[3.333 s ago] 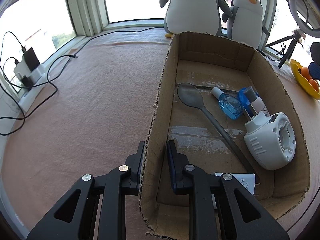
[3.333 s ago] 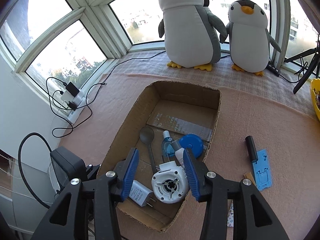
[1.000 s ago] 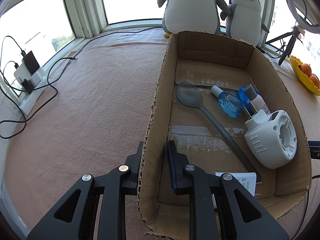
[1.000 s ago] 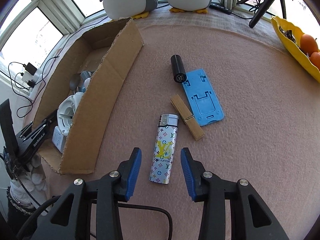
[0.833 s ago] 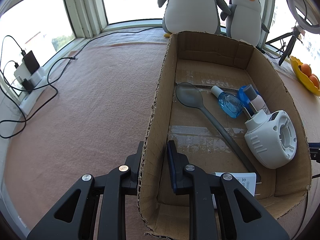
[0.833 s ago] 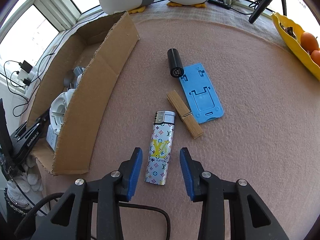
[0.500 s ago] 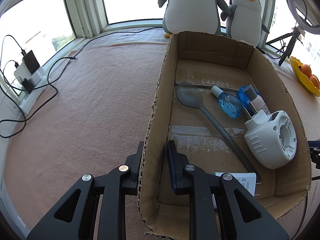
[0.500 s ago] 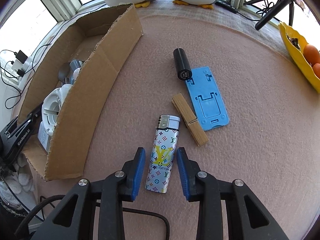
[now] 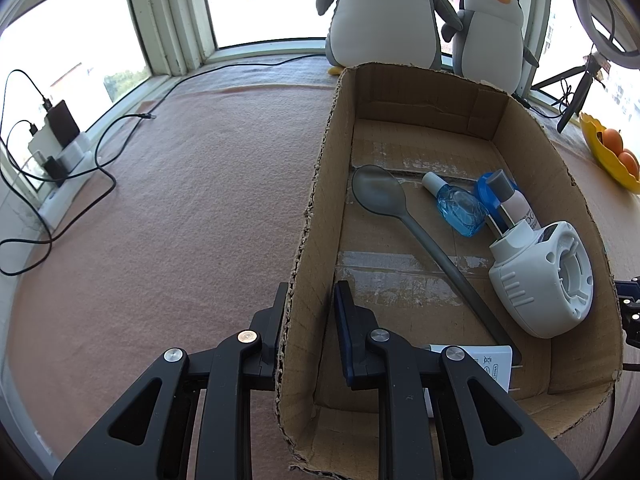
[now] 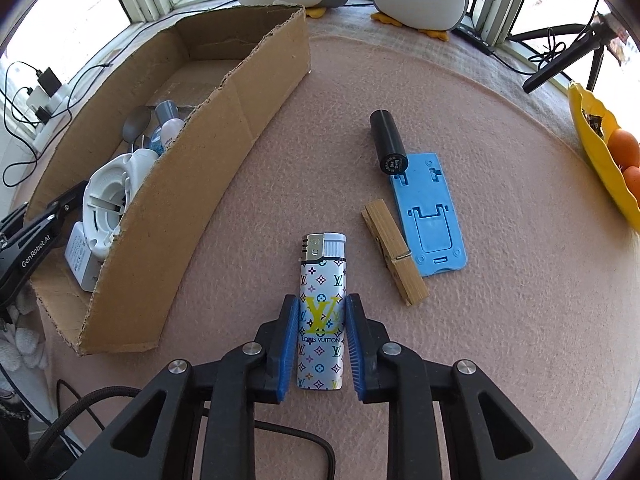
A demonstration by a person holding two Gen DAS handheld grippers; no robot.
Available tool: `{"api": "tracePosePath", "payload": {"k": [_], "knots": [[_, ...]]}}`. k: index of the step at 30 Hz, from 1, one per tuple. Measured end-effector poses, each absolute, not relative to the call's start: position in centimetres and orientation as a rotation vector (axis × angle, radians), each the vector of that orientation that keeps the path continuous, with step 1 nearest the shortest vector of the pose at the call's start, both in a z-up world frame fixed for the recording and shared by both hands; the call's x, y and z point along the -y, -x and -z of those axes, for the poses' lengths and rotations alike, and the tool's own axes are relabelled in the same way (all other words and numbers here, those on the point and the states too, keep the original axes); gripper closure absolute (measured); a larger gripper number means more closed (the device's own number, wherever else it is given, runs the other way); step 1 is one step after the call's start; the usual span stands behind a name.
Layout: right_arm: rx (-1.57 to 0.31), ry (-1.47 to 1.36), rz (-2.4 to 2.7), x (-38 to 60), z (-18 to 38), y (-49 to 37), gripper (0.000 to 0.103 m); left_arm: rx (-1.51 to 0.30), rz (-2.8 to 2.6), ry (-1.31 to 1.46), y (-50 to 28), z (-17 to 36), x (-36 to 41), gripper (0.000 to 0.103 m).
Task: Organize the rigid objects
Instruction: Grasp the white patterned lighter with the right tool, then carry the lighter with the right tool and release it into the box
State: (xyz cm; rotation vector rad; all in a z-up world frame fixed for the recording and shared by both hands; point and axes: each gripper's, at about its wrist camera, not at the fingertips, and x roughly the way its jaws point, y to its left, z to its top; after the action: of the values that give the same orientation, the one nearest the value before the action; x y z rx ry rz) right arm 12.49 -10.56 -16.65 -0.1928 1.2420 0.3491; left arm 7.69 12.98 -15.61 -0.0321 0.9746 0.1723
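Right hand-held gripper (image 10: 321, 340), pointing steeply down: jaws closing around the lighter (image 10: 322, 312), which lies flat on open counter (image 10: 500, 320). Beyond: peg (image 10: 394, 252), blue stand (image 10: 430, 220), black tube (image 10: 388, 142). Left hand-held gripper (image 9: 310, 320): clamped on box (image 9: 316, 216) wall.

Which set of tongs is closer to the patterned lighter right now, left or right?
Right. The right tongs straddle the patterned lighter on the mat, jaws closing on its sides. The left tongs are clamped on the cardboard box wall, across the box from it.
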Motion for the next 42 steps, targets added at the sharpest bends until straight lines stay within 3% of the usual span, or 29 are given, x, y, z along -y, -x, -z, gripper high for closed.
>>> {"api": "tracePosePath", "payload": {"k": [20,42], "knots": [[-1.188,0.104,-0.338,12.2,14.4,-12.0,0.082,-0.974,-0.172,0.033,-7.7,15.6,-13.0,0.085],[-1.052,0.058,-0.500,6.5,7.3,-11.8,0.082,-0.973,-0.172,0.036,-7.6,15.6,-13.0,0.085]]}}
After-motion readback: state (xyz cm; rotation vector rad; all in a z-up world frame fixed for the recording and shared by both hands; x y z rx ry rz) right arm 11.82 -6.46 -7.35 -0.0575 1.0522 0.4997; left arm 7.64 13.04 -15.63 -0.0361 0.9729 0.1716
